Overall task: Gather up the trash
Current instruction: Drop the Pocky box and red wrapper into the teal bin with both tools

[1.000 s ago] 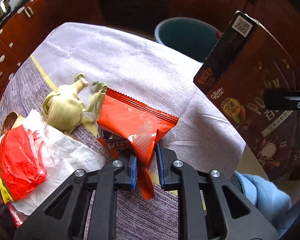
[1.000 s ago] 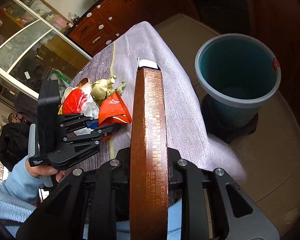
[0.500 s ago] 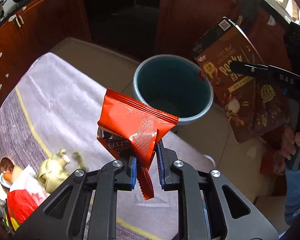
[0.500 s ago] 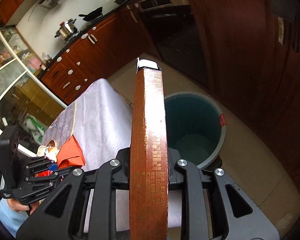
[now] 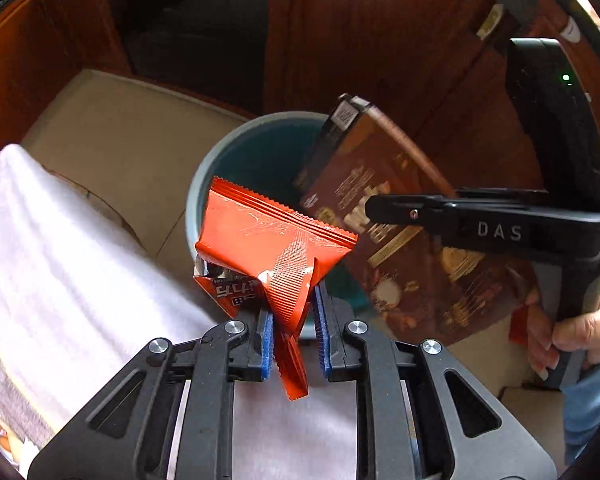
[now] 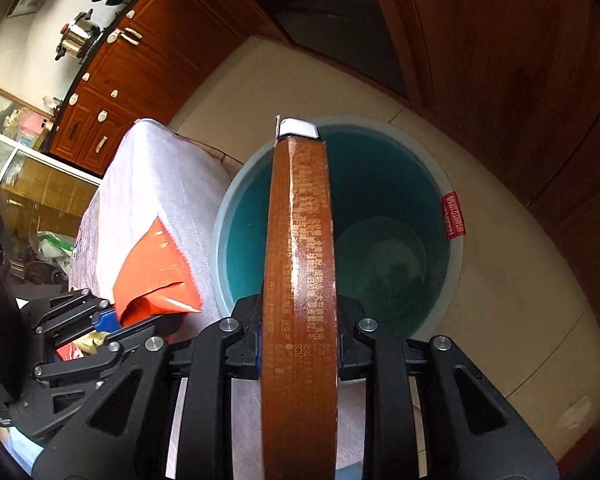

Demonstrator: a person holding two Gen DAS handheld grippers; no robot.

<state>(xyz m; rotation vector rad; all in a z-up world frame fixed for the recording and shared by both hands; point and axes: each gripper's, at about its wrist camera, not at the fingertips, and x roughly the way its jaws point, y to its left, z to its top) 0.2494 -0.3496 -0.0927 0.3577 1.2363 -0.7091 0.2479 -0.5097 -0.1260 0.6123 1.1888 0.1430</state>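
Dark wooden cabinets and a beige tiled floor surround a counter under a white cloth, its far end cut off in both views. Just beside the counter's edge stands a teal bin; its bottom looks bare, though glare makes that hard to judge. Held above the bin, the brown snack box is clamped edge-on by the right tool, which hides the box's lower end; the right hand grips the handle, partly out of frame. Left of it, the left tool pinches the red wrapper by its crimped corner, over the bin's near rim. Smaller scraps on the counter are mostly hidden behind the tools
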